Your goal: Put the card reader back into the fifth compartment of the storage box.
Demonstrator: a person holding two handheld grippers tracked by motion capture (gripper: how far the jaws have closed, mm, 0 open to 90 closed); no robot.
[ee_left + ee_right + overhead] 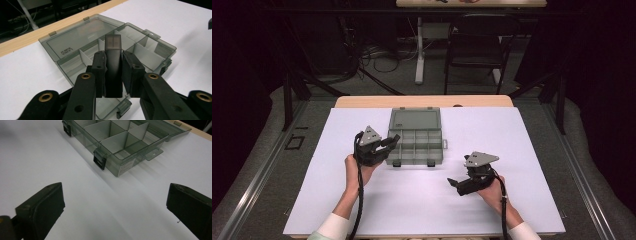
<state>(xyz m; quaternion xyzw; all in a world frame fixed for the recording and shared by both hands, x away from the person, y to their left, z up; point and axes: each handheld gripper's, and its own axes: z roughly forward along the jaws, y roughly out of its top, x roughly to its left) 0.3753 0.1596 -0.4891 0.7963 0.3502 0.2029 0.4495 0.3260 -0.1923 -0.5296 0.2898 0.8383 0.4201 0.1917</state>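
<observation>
left claw (pixel 113 72) clamped on a dark block (pixel 113 62), over the near-left compartments of the box (pixel 427 145) | box open, lid flat on its far side, mid-counter (pixel 512 130) | right claw (pixel 113 205) wide apart, nothing between, near and right of the box, just above the counter

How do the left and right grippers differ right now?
The left gripper is shut on a dark block; the right gripper stands wide open with nothing between its jaws. The left one is at the compartment box, over its left edge; the right one rests apart from it on the white table. Both carry a grey plate.
</observation>
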